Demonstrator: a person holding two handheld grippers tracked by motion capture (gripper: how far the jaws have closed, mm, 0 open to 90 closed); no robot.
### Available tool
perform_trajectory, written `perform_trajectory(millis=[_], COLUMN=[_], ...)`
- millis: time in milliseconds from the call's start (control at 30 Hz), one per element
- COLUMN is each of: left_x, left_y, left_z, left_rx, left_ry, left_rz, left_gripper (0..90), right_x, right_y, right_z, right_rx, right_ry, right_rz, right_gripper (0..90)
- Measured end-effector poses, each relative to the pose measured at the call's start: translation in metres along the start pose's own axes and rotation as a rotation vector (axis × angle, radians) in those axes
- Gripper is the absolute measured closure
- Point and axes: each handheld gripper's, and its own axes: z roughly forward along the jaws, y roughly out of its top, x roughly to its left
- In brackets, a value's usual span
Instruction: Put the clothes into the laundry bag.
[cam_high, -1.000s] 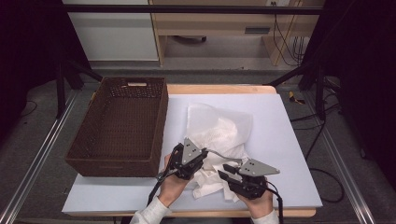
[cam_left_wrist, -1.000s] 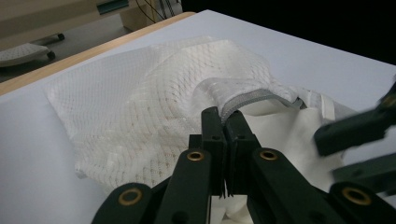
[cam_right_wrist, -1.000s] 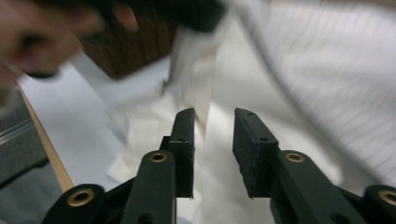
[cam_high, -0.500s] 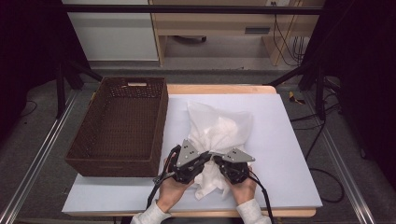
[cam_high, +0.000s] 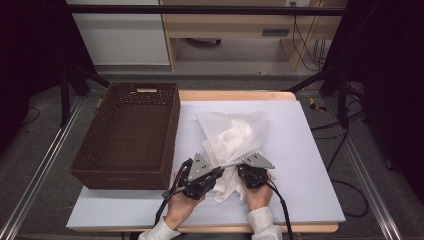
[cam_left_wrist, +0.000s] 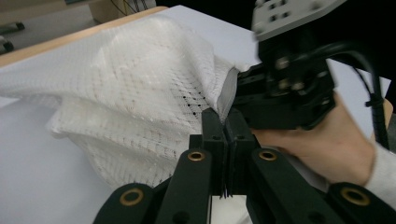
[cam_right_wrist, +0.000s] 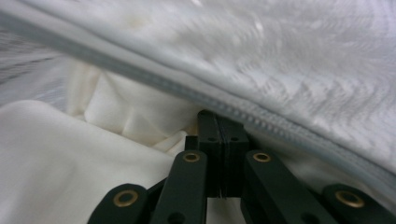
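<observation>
A white mesh laundry bag (cam_high: 232, 132) with white cloth (cam_right_wrist: 70, 154) inside lies on the white table (cam_high: 305, 150). Its near end, with a grey zipper edge (cam_right_wrist: 154, 81), is lifted between the two hands. My left gripper (cam_high: 218, 171) comes in from the left, and its jaws (cam_left_wrist: 223, 123) are shut on the bag's edge. My right gripper (cam_high: 236, 169) faces it from the right, a few centimetres away. Its jaws (cam_right_wrist: 221, 122) are pressed together, their tips right at the zipper edge, apparently pinching it. The right gripper also appears close by in the left gripper view (cam_left_wrist: 289, 88).
A brown wicker basket (cam_high: 172, 125) stands empty on the left side of the table, close to my left hand. Bare table lies to the right of the bag and along the near edge. Black stand legs and cables are on the floor around the table.
My right gripper has moved left and down to the bag's near end, close to the left gripper, and its jaws have closed there. The left gripper has stayed put.
</observation>
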Motion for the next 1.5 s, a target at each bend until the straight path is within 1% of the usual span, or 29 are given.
perform_trajectory(millis=[33, 100, 167, 233, 300, 367, 400, 433, 467, 500, 567, 600, 633, 700, 767, 800, 867, 933, 1000, 1033, 1100, 1167, 1200, 1267, 1300, 1333, 1400, 1467, 1500], left_x=[0.001, 0.003, 0.003, 0.002, -0.001, -0.003, -0.004, -0.005, -0.005, -0.005, -0.005, -0.005, -0.005, -0.006, -0.006, -0.006, -0.005, -0.008, -0.013, -0.015, -0.021, -0.025, -0.025, -0.024, -0.021, -0.017, -0.007, -0.003, -0.001], left_y=[-0.002, -0.006, -0.008, -0.008, -0.008, -0.006, -0.006, -0.006, -0.006, -0.005, -0.005, -0.004, -0.004, -0.003, -0.002, -0.001, 0.002, 0.005, 0.008, 0.009, 0.010, 0.009, 0.008, 0.005, 0.003, 0.000, -0.004, -0.006, -0.007], left_z=[0.002, 0.005, 0.008, 0.010, 0.011, 0.015, 0.016, 0.017, 0.018, 0.018, 0.017, 0.017, 0.016, 0.014, 0.012, 0.011, 0.010, 0.008, 0.004, 0.001, -0.004, -0.008, -0.008, -0.009, -0.008, -0.007, -0.004, -0.001, 0.001], left_rx=[0.002, 0.004, 0.004, 0.002, 0.000, 0.001, 0.003, 0.002, 0.001, 0.000, -0.007, -0.008, -0.011, -0.018, -0.023, -0.027, -0.029, -0.038, -0.045, -0.043, -0.047, -0.037, -0.035, -0.029, -0.029, -0.028, -0.028, -0.027, -0.023], left_ry=[-0.001, 0.005, 0.010, 0.015, 0.026, 0.030, 0.030, 0.029, 0.029, 0.028, 0.028, 0.028, 0.031, 0.031, 0.028, 0.026, 0.002, -0.002, -0.009, -0.014, -0.005, 0.010, 0.006, 0.016, 0.017, 0.006, -0.024, -0.015, -0.010], left_rz=[-0.005, -0.001, -0.006, -0.004, 0.010, 0.014, 0.014, 0.015, 0.017, 0.015, 0.013, 0.011, 0.012, 0.013, 0.015, 0.013, -0.005, -0.005, 0.003, 0.011, 0.037, 0.062, 0.063, 0.060, 0.049, 0.028, -0.009, -0.010, -0.008], left_gripper=[88.0, 87.9, 87.8, 87.8, 87.7, 87.7, 87.7, 87.7, 87.6, 87.7, 87.7, 87.7, 87.7, 87.7, 87.7, 87.7, 87.9, 88.1, 88.2, 88.3, 88.4, 88.6, 88.6, 88.6, 88.6, 88.6, 88.6, 88.3, 88.2], right_x=[0.000, -0.002, -0.003, -0.006, -0.010, -0.011, -0.010, -0.008, -0.005, -0.003, -0.003, -0.002, -0.002, -0.006, -0.006, -0.004, 0.001, 0.010, 0.013, 0.011, 0.004, 0.002, 0.002, 0.000, -0.001, -0.002, -0.004, -0.006, -0.007], right_y=[0.000, 0.002, 0.001, -0.004, -0.013, -0.024, -0.029, -0.032, -0.034, -0.034, -0.031, -0.029, -0.027, -0.023, -0.018, -0.015, -0.005, 0.007, 0.011, 0.010, 0.007, 0.005, 0.004, 0.005, 0.005, 0.006, 0.007, 0.007, 0.007], right_z=[-0.005, -0.019, -0.039, -0.057, -0.068, -0.068, -0.065, -0.060, -0.054, -0.050, -0.042, -0.038, -0.036, -0.032, -0.031, -0.033, -0.037, -0.034, -0.020, -0.011, 0.004, 0.012, 0.016, 0.021, 0.023, 0.025, 0.026, 0.022, 0.019], right_rx=[0.001, -0.001, -0.018, -0.034, -0.012, 0.036, 0.060, 0.090, 0.114, 0.132, 0.158, 0.183, 0.199, 0.220, 0.212, 0.178, 0.087, 0.022, 0.020, 0.026, 0.012, -0.002, -0.007, -0.017, -0.019, -0.018, -0.018, -0.021, -0.023], right_ry=[0.020, 0.089, 0.088, 0.110, 0.109, 0.125, 0.136, 0.136, 0.118, 0.108, 0.086, 0.072, 0.050, 0.057, 0.056, 0.071, 0.147, 0.158, 0.124, 0.111, 0.096, 0.050, 0.015, -0.055, -0.082, -0.093, -0.086, -0.042, -0.005], right_rz=[0.005, 0.009, -0.023, -0.023, -0.021, 0.011, 0.018, -0.005, -0.032, -0.046, -0.046, -0.039, -0.054, -0.021, -0.018, -0.029, -0.027, -0.038, -0.036, -0.019, 0.048, 0.068, 0.073, 0.116, 0.136, 0.147, 0.150, 0.140, 0.126], right_gripper=[84.7, 72.0, 59.7, 45.7, 35.7, 30.9, 30.8, 31.7, 34.0, 38.4, 51.4, 64.9, 74.2, 81.1, 82.1, 82.3, 82.5, 82.6, 82.6, 82.8, 83.1, 83.6, 83.7, 83.9, 83.8, 83.7, 82.8, 79.0, 73.3])
